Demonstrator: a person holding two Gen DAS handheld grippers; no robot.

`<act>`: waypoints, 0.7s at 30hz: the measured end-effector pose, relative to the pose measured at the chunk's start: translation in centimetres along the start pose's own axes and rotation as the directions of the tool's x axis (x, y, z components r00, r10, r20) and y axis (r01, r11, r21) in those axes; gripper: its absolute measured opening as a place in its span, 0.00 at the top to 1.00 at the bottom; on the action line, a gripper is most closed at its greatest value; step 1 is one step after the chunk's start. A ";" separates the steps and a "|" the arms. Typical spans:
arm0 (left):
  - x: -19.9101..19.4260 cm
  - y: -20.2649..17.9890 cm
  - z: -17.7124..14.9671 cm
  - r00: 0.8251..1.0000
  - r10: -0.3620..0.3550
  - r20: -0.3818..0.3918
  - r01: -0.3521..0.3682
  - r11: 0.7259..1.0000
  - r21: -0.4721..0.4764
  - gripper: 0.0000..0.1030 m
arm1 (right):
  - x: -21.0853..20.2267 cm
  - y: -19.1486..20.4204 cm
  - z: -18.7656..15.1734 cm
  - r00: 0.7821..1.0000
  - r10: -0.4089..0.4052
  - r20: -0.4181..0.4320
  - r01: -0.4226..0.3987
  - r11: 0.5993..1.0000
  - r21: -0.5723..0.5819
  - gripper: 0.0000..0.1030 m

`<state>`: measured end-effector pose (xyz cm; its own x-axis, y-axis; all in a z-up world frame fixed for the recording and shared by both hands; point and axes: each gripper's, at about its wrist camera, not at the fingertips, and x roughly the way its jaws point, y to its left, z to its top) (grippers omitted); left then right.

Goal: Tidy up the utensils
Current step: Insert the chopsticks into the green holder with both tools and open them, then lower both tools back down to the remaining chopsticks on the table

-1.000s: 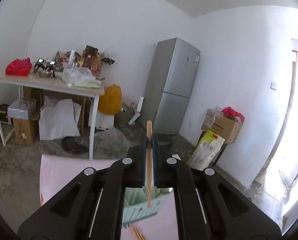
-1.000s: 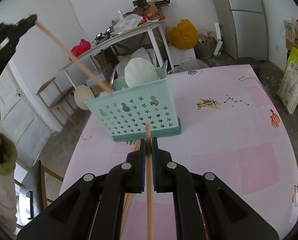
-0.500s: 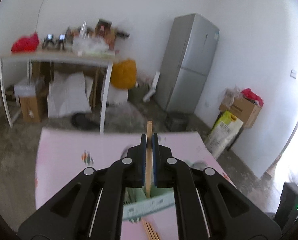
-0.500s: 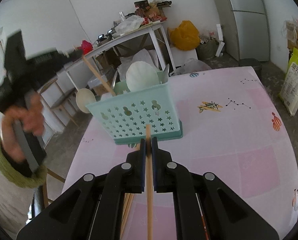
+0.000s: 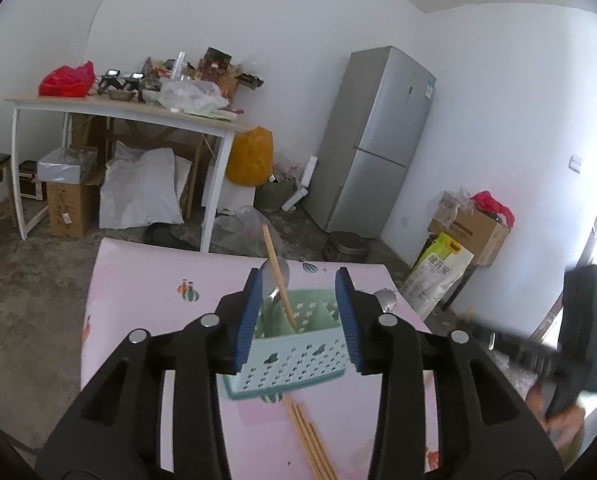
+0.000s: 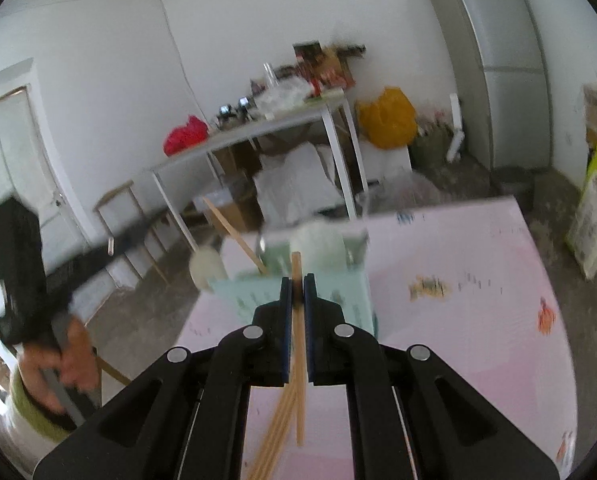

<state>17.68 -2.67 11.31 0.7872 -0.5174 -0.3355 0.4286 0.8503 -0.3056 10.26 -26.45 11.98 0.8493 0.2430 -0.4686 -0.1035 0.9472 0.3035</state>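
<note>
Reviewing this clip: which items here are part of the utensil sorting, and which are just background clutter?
Job:
basket
chopstick in basket
held chopstick
loose chopsticks
spoon

Clutter:
fridge
side table
yellow bag
boxes

- No text, brand or number can be read anywhere.
- The yellow-and-white sack (image 5: 438,276) right of the fridge (image 5: 374,140) bears large printed characters, too blurred to read.
- The cardboard box (image 5: 472,232) above the sack has an illegible label.
</note>
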 end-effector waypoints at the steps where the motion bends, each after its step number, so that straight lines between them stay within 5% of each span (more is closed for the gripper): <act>1: -0.5 0.0 -0.4 1.000 0.000 0.001 0.000 1.000 0.001 0.64 | -0.2 0.4 0.9 1.000 0.010 0.017 -0.009 1.000 -0.015 0.94; 12: -3.6 1.7 -4.4 0.997 0.065 -0.044 -0.064 0.998 0.013 0.63 | -1.3 5.2 10.8 0.981 0.114 0.156 -0.089 0.982 -0.164 0.94; 21: -3.3 2.5 -6.2 0.989 0.124 -0.080 -0.123 0.992 0.019 0.57 | 3.2 6.5 12.9 0.985 0.032 0.172 0.006 0.976 -0.215 0.94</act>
<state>13.38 0.55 6.18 0.7964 -0.4142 -0.4406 0.3372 0.9090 -0.2450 19.01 -22.19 23.18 0.9222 0.2332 -0.3086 -0.2073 0.9715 0.1147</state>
